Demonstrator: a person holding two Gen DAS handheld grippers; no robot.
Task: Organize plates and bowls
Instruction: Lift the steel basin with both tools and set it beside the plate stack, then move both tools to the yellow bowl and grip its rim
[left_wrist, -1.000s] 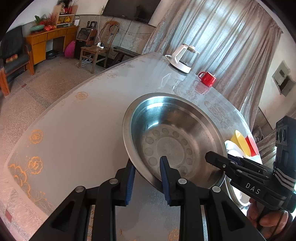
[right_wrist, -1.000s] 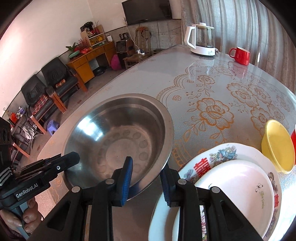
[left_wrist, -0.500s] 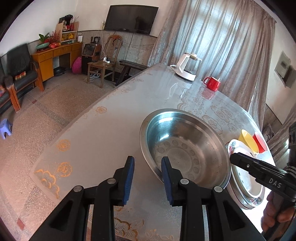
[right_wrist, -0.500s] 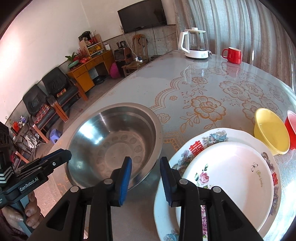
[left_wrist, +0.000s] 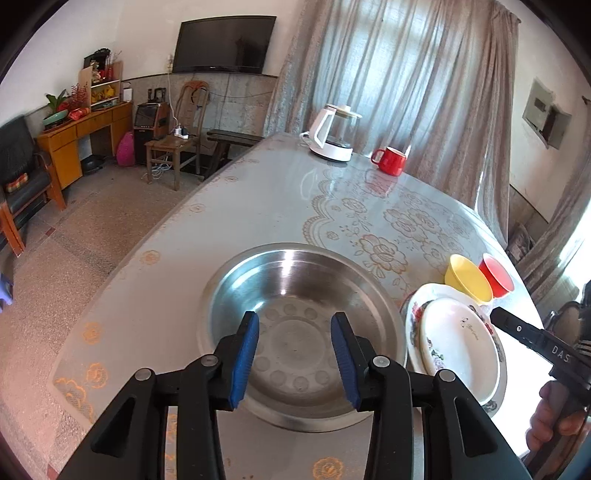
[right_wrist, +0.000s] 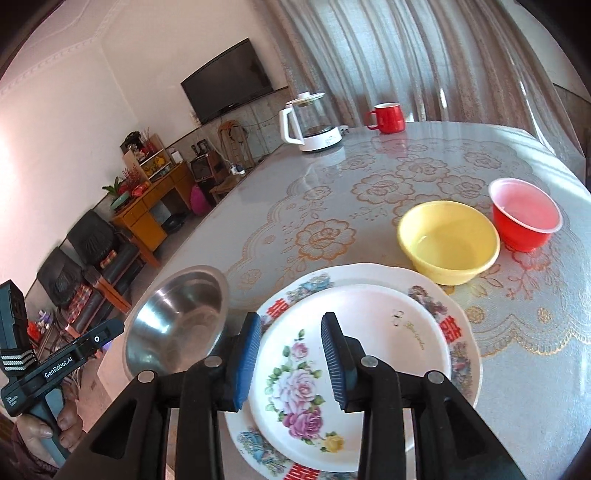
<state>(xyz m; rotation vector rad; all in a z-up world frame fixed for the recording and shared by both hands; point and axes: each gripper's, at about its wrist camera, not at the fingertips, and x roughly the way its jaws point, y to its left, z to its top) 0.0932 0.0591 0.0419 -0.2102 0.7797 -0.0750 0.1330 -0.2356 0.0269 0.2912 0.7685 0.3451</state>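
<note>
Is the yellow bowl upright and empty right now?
Upright and empty: the yellow bowl sits mouth-up on the table, its bare inside visible, beside the red bowl.

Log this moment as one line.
left gripper: open, over steel basin | right gripper: open, over stacked plates | nothing held

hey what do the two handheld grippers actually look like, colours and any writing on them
Both are matte black plastic. The left gripper and right gripper each have two fingers faced with ribbed blue pads and silver pivot bolts. White lettering shows on the sides: "GenRobot.AI" on the left one, "DAS" on the right. A black block with white stripes sits above each handle. Bare hands hold them; no cables visible.
</note>
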